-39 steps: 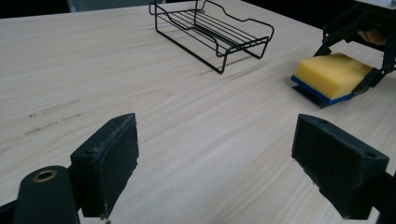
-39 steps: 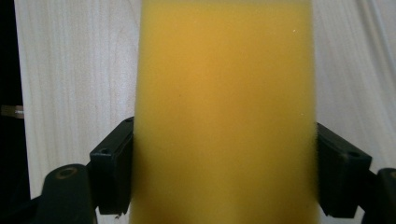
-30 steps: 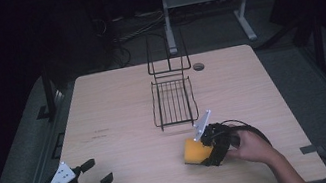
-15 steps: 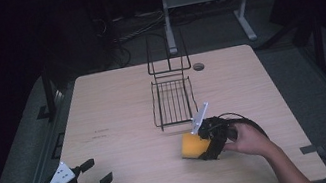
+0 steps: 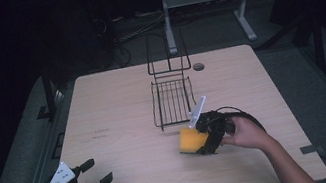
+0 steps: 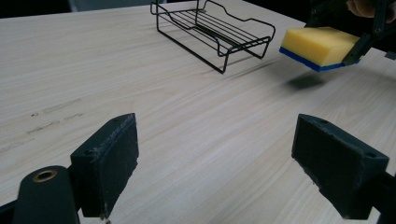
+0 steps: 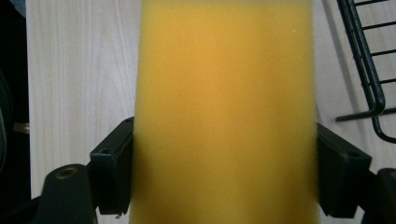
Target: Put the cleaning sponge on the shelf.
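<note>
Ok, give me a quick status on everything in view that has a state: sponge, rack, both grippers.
Sponge: yellow with a blue underside, clamped between the right gripper's fingers, lifted off the table with its shadow below.
Wire rack: upright on the table, nothing in it, just beyond the sponge.
Right gripper: shut on the sponge, near the rack's front end.
Left gripper: open, holding nothing, low over the table's near left corner.

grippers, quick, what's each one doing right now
Left gripper: open, holding nothing, low over the table.
Right gripper: closed on the yellow sponge, lifted clear of the table beside the wire rack.
</note>
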Tool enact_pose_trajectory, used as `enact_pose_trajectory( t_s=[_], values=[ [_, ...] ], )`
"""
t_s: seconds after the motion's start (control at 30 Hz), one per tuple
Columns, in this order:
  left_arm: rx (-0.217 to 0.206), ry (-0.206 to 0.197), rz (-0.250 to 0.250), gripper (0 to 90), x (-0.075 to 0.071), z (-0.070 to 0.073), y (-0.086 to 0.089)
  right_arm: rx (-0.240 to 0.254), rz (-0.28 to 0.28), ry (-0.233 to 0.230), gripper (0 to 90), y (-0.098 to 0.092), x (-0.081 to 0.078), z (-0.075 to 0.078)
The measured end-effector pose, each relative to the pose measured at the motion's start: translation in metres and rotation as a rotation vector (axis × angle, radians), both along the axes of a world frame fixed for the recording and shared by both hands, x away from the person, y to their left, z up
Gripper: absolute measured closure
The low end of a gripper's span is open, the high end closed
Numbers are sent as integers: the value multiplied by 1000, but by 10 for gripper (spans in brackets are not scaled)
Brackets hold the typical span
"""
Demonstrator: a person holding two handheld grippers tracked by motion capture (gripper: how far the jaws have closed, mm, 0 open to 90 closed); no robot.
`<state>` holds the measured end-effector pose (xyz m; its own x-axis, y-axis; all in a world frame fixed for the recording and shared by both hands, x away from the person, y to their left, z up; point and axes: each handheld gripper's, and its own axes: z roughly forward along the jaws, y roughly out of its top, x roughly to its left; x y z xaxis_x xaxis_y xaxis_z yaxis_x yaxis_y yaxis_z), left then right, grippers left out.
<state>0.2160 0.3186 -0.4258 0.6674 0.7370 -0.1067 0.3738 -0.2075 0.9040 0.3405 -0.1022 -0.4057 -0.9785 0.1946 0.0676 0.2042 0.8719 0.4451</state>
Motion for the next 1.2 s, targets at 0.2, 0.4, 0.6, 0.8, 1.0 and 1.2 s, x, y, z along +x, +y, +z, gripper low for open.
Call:
enact_pose_trajectory(
  t_s=[0.2,0.4,0.6,0.8,1.0,1.2],
  values=[
    [-3,4,4,140,0,0,1,2,9,-4,215,4,5,3],
    [-2,2,2,140,0,0,0,-4,16,-8,215,7,9,6],
    [-3,2,2,141,0,0,0,2,16,-5,215,6,13,8],
    [-3,2,2,140,0,0,0,0,19,-10,215,8,16,12],
    [0,0,0,141,0,0,0,-4,14,1,215,8,20,12],
    [-5,4,3,140,0,0,1,-11,22,-5,215,11,23,16]
  ],
)
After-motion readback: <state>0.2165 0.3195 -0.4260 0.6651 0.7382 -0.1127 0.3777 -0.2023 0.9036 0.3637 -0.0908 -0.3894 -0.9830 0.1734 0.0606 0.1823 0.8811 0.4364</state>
